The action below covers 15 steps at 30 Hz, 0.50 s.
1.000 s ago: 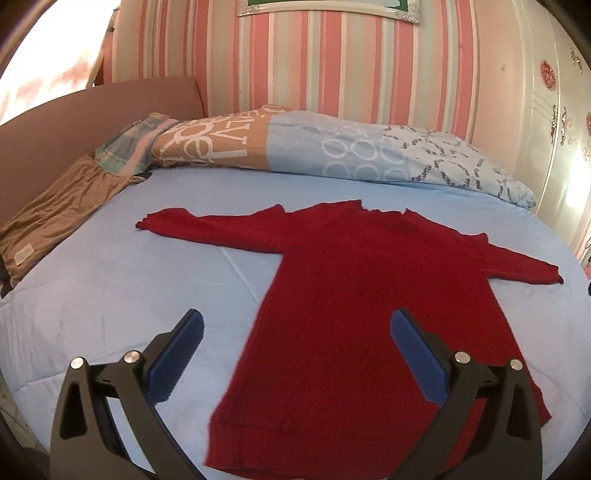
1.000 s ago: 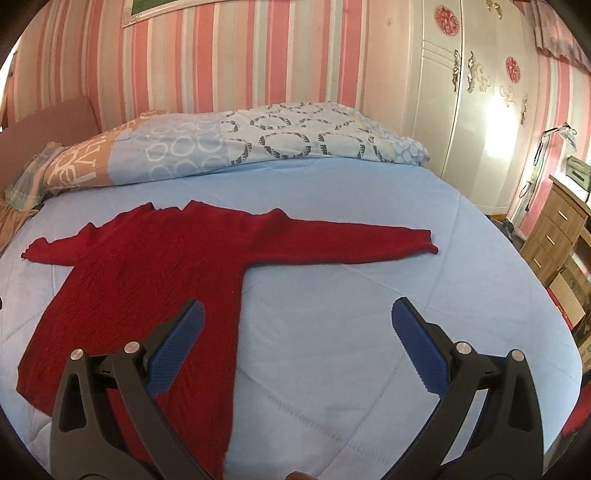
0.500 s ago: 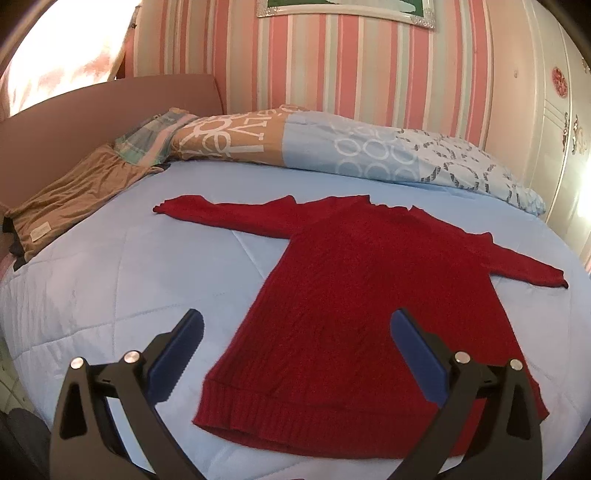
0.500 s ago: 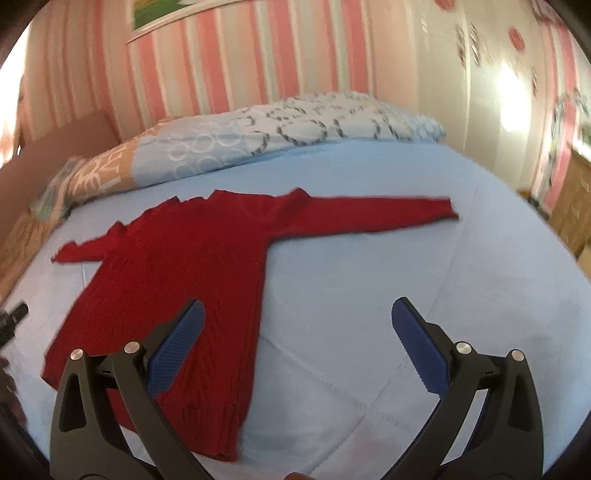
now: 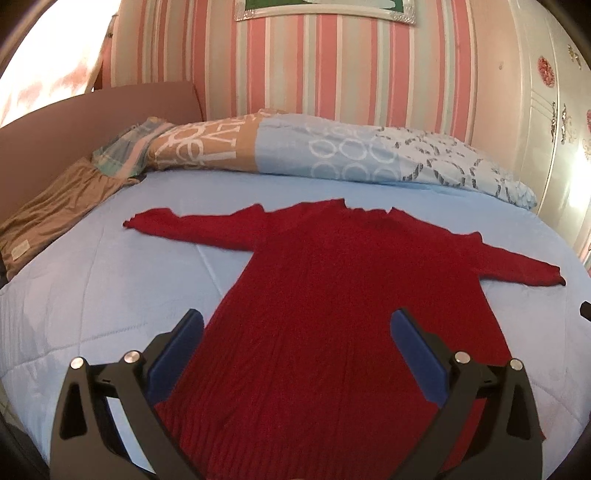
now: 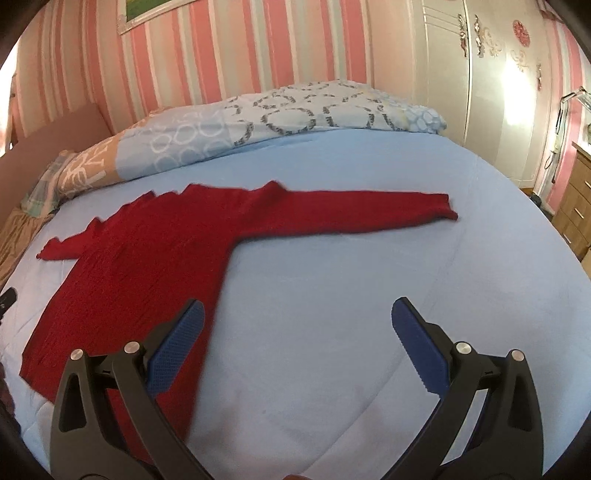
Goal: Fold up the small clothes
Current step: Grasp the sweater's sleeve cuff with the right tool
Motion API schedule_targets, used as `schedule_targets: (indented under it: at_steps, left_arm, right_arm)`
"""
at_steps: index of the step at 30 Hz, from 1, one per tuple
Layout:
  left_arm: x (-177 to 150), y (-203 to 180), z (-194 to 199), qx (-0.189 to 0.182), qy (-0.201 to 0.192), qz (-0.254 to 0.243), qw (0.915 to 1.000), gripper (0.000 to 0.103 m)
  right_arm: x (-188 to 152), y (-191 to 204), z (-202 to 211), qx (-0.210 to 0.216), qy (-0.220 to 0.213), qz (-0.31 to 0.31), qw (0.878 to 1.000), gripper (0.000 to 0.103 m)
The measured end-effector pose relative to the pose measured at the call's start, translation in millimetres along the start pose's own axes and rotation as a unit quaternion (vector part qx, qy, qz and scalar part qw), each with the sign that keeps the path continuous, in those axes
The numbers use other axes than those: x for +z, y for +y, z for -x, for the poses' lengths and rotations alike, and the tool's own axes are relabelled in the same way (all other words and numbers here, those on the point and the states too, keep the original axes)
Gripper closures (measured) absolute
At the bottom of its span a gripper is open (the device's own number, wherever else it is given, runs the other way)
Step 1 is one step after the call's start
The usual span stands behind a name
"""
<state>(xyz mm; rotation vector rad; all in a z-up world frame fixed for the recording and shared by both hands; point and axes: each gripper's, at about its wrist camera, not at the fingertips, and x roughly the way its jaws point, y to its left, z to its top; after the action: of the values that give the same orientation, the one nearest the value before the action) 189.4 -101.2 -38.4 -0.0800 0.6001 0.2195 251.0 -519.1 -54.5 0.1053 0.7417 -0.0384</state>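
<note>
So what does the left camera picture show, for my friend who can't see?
A red sweater lies flat on a blue bed, sleeves spread wide. The open left gripper hovers above its lower part, holding nothing.

— What's on the bed up near the wall?

— A long patterned pillow (image 5: pixel 332 158) lies across the upper middle of the frame, tan with white letters at its left end, pale blue with rings to the right. Below it is the light blue bedsheet (image 5: pixel 92 280).

— And at the far left?

— A brown folded cloth (image 5: pixel 55 210) lies at the left edge, touching a plaid cloth (image 5: pixel 125 151) just above it. Behind both runs a brown headboard (image 5: pixel 74 122).

— The walls?

— Pink striped wallpaper (image 5: pixel 295 74), with a silver-framed picture (image 5: pixel 325 9) at the top centre. In the right view, a white wardrobe (image 6: pixel 480 74) fills the upper right, and a wooden drawer chest (image 6: pixel 576 199) sits at the right edge.
</note>
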Motion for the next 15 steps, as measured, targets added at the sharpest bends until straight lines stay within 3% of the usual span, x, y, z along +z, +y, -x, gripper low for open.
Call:
schedule_targets:
  at_steps: [4, 10, 13, 15]
  left_arm:
    - [6, -3, -10, 0.0, -0.002, -0.013, 0.9999, 0.001]
    - [8, -17, -45, -0.009, 0.018, -0.03, 0.9993, 0.001]
    - [14, -23, -59, -0.011, 0.016, -0.027, 0.9994, 0.001]
    - [21, -29, -69, -0.012, 0.017, -0.029, 0.9994, 0.001]
  right_arm:
    - [19, -45, -34, -0.057, 0.007, -0.006, 0.998, 0.003]
    - [53, -100, -88, -0.079, 0.029, -0.023, 0.996, 0.003]
    - [75, -131, -111, -0.059, 0.038, -0.073, 0.995, 0.011]
    - [89, -145, -128, -0.069, 0.054, -0.08, 0.993, 0.015]
